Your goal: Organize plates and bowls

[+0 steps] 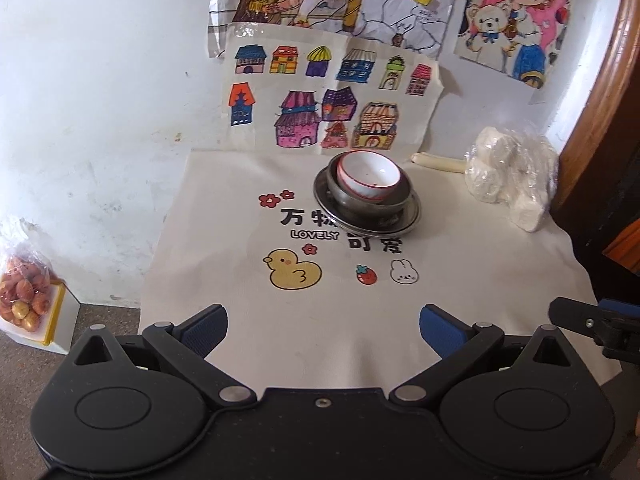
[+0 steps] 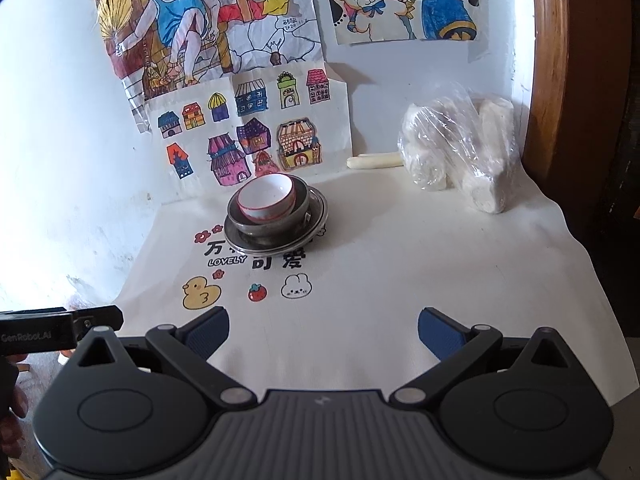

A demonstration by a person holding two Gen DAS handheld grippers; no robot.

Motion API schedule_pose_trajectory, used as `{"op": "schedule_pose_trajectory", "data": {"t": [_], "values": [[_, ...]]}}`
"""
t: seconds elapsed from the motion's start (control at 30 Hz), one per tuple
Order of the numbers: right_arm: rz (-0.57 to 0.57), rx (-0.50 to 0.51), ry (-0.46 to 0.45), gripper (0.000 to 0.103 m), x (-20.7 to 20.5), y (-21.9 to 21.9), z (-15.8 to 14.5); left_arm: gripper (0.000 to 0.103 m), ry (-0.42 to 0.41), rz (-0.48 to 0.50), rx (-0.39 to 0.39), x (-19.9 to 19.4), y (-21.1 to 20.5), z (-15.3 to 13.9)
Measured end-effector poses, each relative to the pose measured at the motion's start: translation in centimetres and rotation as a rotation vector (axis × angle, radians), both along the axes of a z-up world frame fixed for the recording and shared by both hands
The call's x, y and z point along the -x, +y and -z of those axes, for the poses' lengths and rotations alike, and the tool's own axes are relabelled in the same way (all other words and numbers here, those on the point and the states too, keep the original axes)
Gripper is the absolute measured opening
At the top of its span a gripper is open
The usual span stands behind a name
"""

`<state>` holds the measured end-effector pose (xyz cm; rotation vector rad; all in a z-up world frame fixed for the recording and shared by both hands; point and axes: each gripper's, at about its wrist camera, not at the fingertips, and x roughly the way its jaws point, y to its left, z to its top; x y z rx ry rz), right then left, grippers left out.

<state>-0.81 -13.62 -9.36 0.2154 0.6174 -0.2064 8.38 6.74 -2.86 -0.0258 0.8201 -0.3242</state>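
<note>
A white bowl with a red rim [image 1: 369, 179] [image 2: 267, 197] sits tilted inside a dark metal bowl [image 1: 372, 205] [image 2: 264, 227]. That metal bowl stands on a metal plate [image 1: 404, 226] [image 2: 316, 220], all stacked at the back of the cloth-covered table [image 1: 320, 320] [image 2: 400, 280]. My left gripper [image 1: 323, 330] is open near the table's front edge, well short of the stack, with nothing between its fingers. My right gripper [image 2: 323, 332] is open too, at the front edge, with the stack ahead and to its left.
A plastic bag of white lumps [image 1: 510, 176] [image 2: 460, 152] lies at the back right, with a pale stick [image 1: 438, 162] [image 2: 374, 161] beside it. Drawings hang on the wall. A bag of fruit on a box [image 1: 28, 296] stands on the floor at left. A wooden frame [image 2: 548, 80] borders the right.
</note>
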Motion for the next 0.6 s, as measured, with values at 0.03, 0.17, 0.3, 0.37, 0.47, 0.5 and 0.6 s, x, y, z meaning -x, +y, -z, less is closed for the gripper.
{"op": "schedule_pose_trajectory", "data": {"t": [0.03,0.17,0.3,0.37,0.47,0.5,0.6], "values": [[0.000,0.000,0.000,0.103,0.2,0.0,0.0,0.102,-0.004,0.005,-0.003,0.2,0.0,-0.1],[-0.005,0.002,-0.004,0.103,0.5,0.3,0.1,0.102,-0.024,0.009,-0.010,0.8,-0.2,-0.2],[-0.013,0.005,-0.003,0.103,0.7,0.5,0.2,0.102,-0.027,-0.009,-0.009,1.0,-0.1,-0.3],[-0.017,0.006,0.000,0.103,0.7,0.6,0.2,0.102,-0.023,-0.017,-0.007,1.1,0.0,-0.3],[-0.021,0.007,0.002,0.103,0.8,0.7,0.3,0.102,-0.027,-0.024,-0.002,1.3,0.1,-0.4],[-0.022,0.009,0.002,0.103,0.8,0.8,0.3,0.102,-0.028,-0.024,-0.005,1.3,0.1,-0.4],[-0.023,0.010,0.001,0.103,0.9,0.8,0.3,0.101,-0.029,-0.026,-0.007,1.3,0.0,-0.3]]}}
